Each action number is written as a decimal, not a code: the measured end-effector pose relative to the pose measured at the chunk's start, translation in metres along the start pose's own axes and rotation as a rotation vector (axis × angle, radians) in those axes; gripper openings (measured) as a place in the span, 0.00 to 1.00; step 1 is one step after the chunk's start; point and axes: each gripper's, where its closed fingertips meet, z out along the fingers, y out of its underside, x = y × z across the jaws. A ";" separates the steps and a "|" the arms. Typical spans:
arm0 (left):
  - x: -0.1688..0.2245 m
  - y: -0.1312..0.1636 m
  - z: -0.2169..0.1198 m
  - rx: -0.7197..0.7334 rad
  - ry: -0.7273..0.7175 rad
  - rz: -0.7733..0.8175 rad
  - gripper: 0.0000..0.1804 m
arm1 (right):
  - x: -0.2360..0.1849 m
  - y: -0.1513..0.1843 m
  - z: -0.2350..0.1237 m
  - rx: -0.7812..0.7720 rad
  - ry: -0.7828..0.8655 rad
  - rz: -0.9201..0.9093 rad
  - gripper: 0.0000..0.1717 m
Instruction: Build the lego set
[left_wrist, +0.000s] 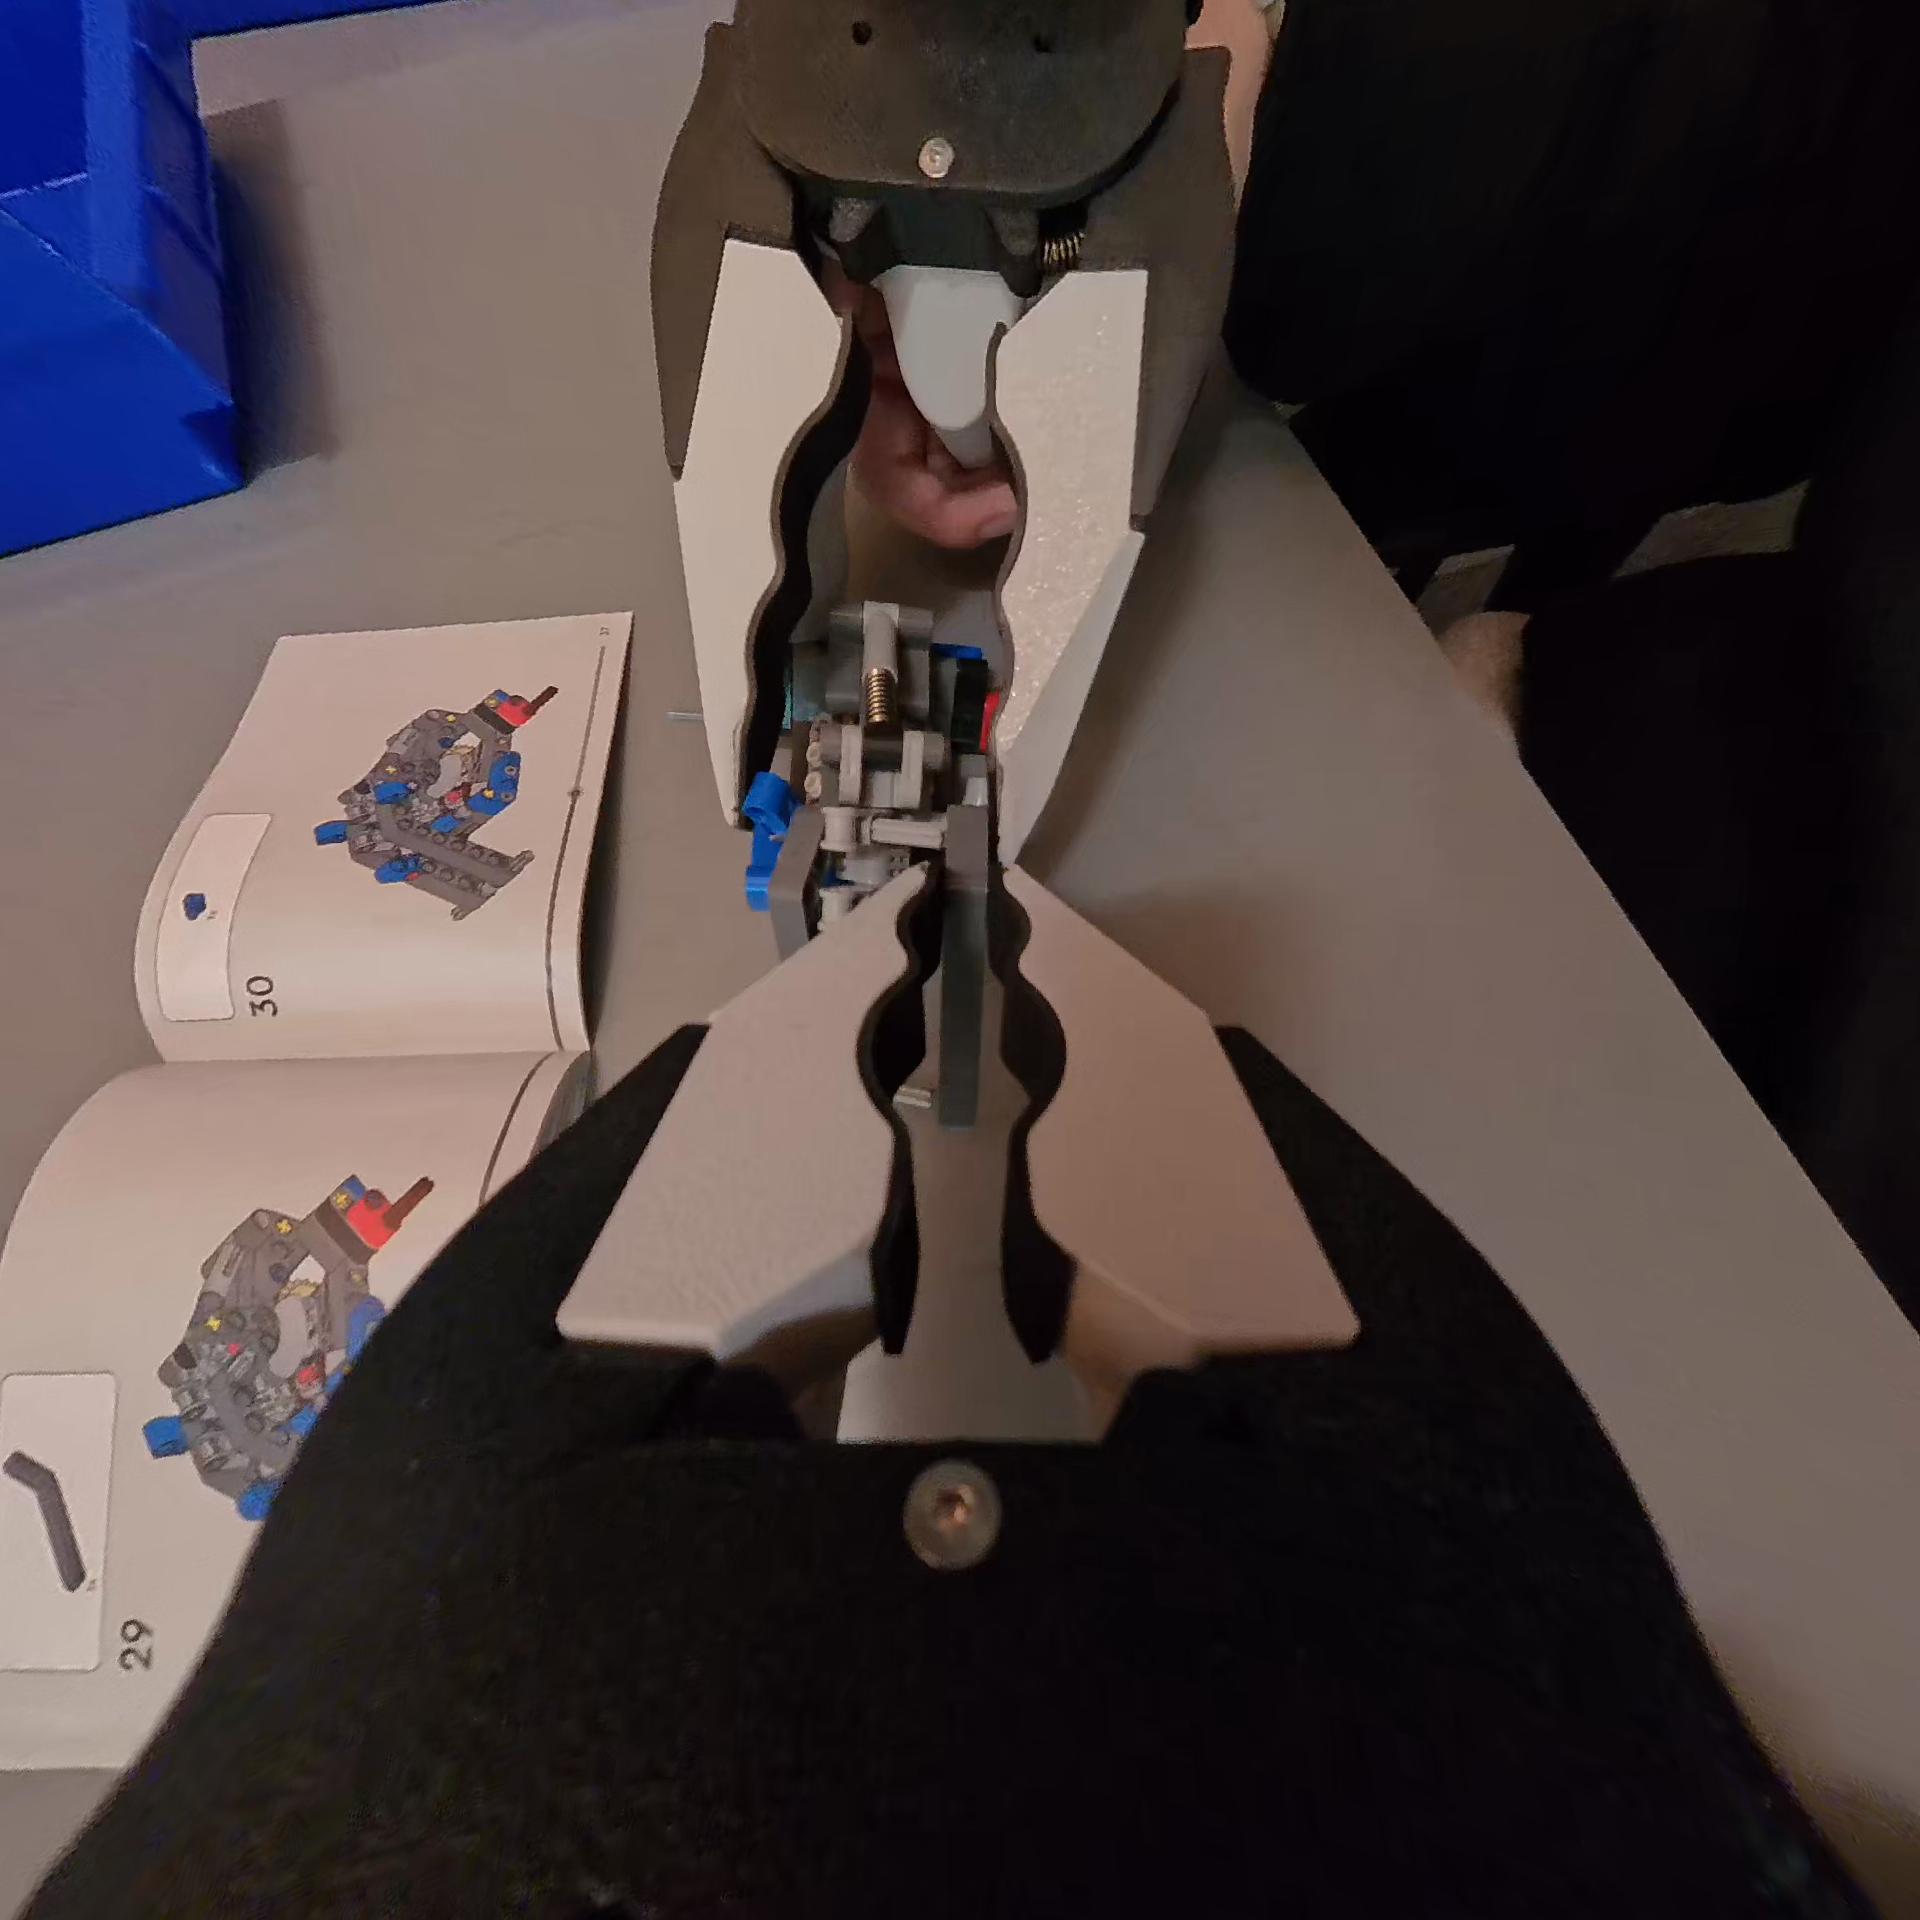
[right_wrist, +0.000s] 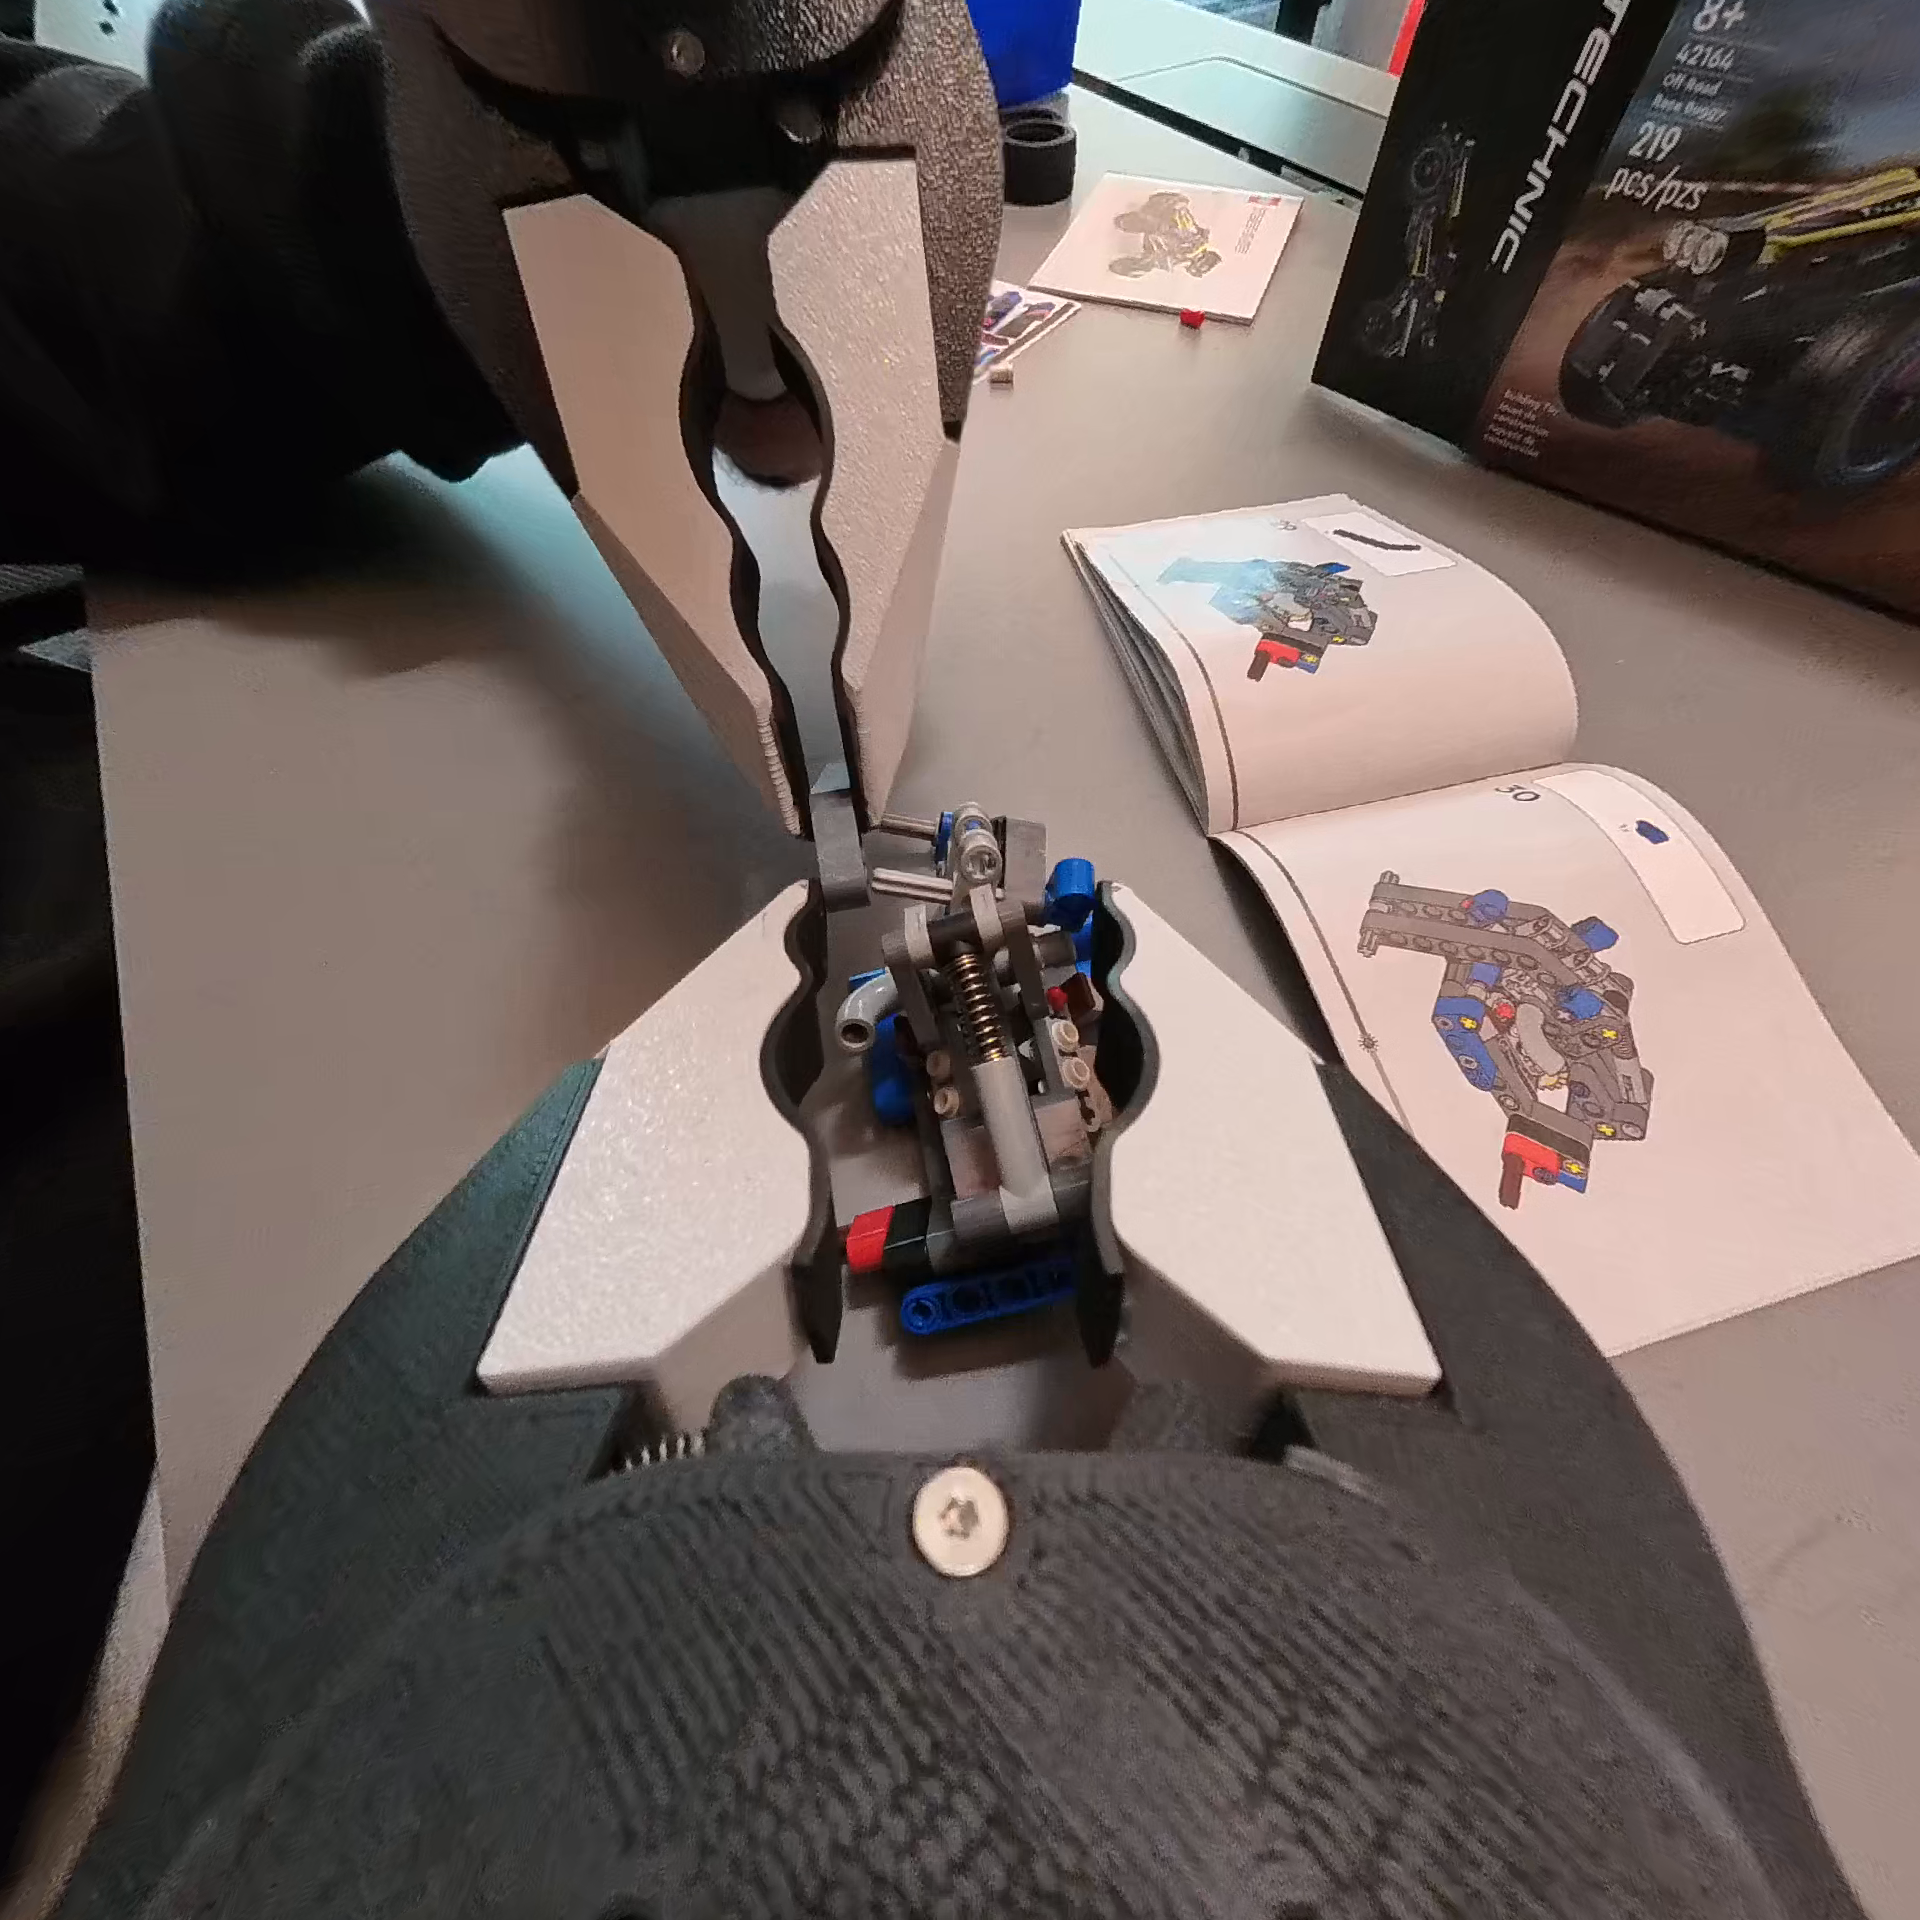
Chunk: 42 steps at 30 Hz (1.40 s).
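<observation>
Brick model (right_wrist: 977, 1081) | right gripper (right_wrist: 956, 935) clamps it | left gripper (left_wrist: 961, 894) pinches its grey beam (left_wrist: 964, 987)

Left gripper (left_wrist: 954, 883) points straight at the right gripper (right_wrist: 956, 914), tip to tip over the worktop (left_wrist: 1351, 935), jaws pinched nearly together on a dark grey beam (left_wrist: 961, 997); right gripper's jaws spread wide, clamping the brick model (right_wrist: 987, 1060).

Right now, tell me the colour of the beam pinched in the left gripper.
Dark grey beam, clearest in the left wrist view, clamped by the left gripper.
</observation>
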 end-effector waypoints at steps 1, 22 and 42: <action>0.000 0.000 0.000 0.010 0.005 -0.009 0.03 | 0.000 0.000 0.000 0.002 0.000 0.000 0.28; -0.002 0.000 0.000 0.172 0.110 -0.122 0.03 | -0.002 -0.002 -0.002 0.017 -0.015 -0.038 0.23; 0.005 0.005 0.000 0.153 0.144 -0.084 0.03 | -0.005 -0.003 0.001 0.014 -0.012 -0.068 0.29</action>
